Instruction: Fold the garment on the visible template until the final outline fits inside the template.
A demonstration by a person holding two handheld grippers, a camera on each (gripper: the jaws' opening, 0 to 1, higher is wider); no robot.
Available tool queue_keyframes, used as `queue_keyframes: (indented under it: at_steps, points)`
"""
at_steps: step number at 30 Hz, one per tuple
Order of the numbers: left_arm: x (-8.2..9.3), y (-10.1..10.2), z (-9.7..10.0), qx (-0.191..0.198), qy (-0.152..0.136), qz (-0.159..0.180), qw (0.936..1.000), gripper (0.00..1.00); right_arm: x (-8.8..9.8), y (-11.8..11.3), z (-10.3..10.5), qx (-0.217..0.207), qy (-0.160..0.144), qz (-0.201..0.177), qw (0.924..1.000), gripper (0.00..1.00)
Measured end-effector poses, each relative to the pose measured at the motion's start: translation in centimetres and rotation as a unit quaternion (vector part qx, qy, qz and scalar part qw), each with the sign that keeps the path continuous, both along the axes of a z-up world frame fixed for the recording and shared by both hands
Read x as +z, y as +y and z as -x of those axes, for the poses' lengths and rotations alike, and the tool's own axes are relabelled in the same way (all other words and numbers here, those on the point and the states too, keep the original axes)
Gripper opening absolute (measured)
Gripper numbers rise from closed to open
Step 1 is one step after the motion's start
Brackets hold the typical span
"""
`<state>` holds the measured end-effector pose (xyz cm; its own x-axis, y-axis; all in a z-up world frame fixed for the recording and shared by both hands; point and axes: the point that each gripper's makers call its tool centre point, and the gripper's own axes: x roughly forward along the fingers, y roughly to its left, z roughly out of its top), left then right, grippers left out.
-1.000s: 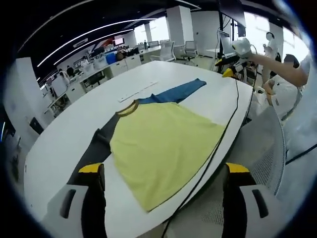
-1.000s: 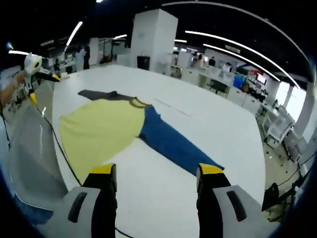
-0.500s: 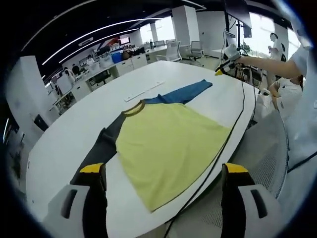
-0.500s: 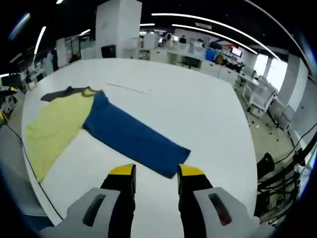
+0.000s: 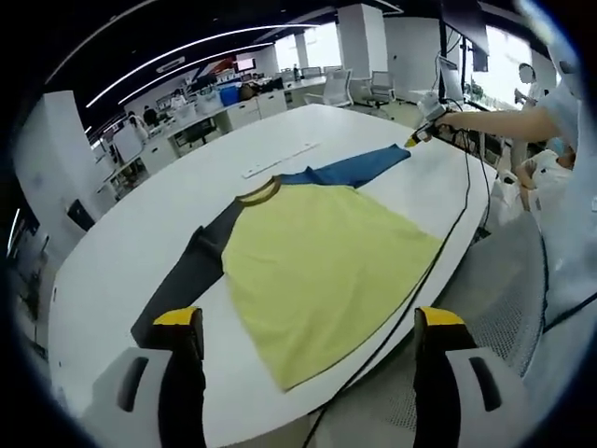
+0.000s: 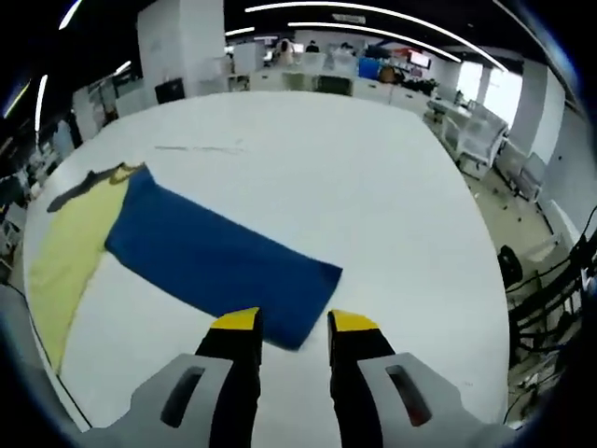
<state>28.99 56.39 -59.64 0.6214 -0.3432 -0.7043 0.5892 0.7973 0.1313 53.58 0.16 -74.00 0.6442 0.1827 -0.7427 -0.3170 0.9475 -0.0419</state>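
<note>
Garment of pale yellow cloth with a dark grey sleeve and a blue sleeve, a long-sleeved shirt (image 5: 322, 266), lies spread flat on the large white worktop (image 5: 140, 243). In the left gripper view its yellow body sits ahead of and between the two jaws, its hem corner reaching toward the worktop's near edge; the dark grey sleeve (image 5: 187, 275) runs down toward the left jaw, its cuff just ahead of that jaw's yellow tip, apart from it. The blue sleeve (image 6: 219, 261) stretches away beyond the collar, and in the right gripper view it lies straight ahead of the jaws, its cuff end just beyond and between their yellow tips; whether they touch the cloth cannot be told. The left gripper (image 5: 298, 327) hangs with its jaws released and wide apart, nothing between them. The right gripper (image 6: 284, 322) has its jaws narrowed to a small gap, not clenched on anything, and shows far off in the left gripper view at the blue cuff, held by a person's outstretched arm (image 5: 504, 119). A thin black cable (image 5: 424, 280) runs along the worktop's edge beside the yellow cloth. Office desks and chairs (image 5: 345, 89) stand beyond the worktop.
</note>
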Motion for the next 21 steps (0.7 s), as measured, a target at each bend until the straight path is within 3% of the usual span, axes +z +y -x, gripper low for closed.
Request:
queue_keyframes:
  at_steps: [21]
  points:
    - [0.7,1.2,-1.4,0.016,0.005,-0.017,0.9997,0.90,-2.5,-0.8,-1.5,-0.027,0.020,-0.019,0.9992,0.26]
